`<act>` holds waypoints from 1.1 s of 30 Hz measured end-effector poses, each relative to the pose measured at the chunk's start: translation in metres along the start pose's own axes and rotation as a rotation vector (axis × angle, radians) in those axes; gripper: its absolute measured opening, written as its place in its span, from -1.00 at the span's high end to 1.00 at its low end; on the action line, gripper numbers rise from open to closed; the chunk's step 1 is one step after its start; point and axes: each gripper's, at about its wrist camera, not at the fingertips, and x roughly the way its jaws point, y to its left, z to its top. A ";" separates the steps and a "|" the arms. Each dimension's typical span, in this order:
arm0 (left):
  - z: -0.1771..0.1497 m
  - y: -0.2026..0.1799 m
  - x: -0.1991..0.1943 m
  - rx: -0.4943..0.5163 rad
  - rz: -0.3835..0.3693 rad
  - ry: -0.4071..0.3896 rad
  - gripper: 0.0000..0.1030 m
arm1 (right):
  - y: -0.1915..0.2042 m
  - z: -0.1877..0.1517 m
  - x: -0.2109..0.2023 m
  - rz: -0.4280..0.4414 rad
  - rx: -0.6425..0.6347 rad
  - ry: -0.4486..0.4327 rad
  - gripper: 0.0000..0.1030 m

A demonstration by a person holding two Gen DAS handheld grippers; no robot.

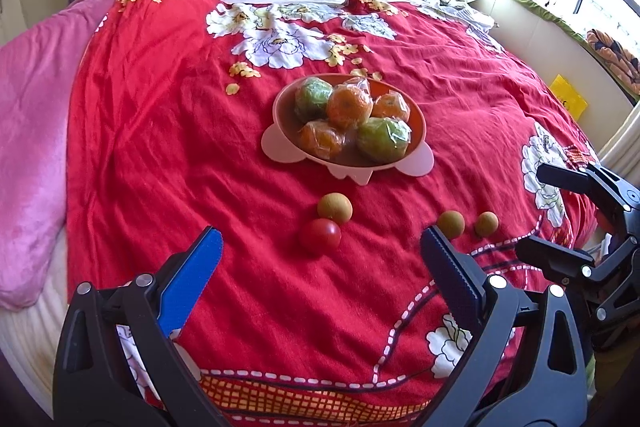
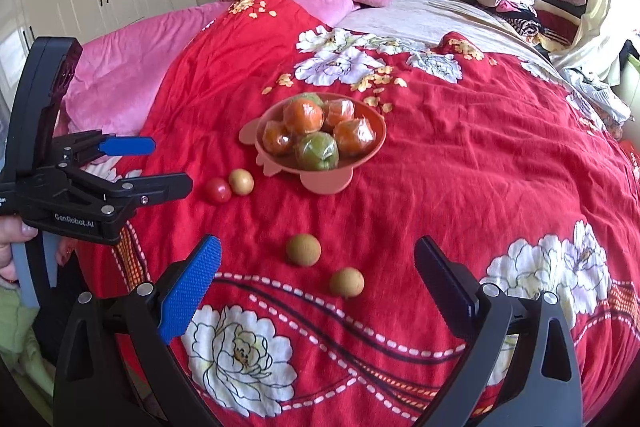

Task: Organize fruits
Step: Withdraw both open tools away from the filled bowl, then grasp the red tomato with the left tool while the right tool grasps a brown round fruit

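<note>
The bedspread (image 1: 248, 287) is wrinkled red cloth, matt. On it, the bowl (image 1: 280, 107) looks like smooth matt plastic; its oranges (image 1: 348, 107) wear glossy clear wrap. Beside the bowl, the tomato (image 1: 320, 235) shines smooth. Gripper pads (image 2: 192, 291) show rough dimpled blue plastic.

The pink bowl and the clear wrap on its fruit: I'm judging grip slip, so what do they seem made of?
The pink bowl with scalloped feet looks like matte moulded plastic or silicone: even colour, soft rounded edges, no glare. The clear wrap on the orange and green fruit looks like thin glossy plastic film: crinkles and bright highlights. Probably slippery.
</note>
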 end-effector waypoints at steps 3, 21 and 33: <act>-0.004 -0.002 0.002 0.000 -0.005 0.006 -0.81 | -0.001 -0.004 0.000 -0.003 0.005 0.005 -0.88; -0.021 -0.006 0.021 0.009 0.003 0.048 -0.81 | -0.006 -0.025 0.005 -0.038 -0.002 0.028 -0.87; -0.020 -0.003 0.039 0.017 -0.025 0.077 -0.33 | -0.015 -0.034 0.021 -0.028 -0.006 0.066 0.04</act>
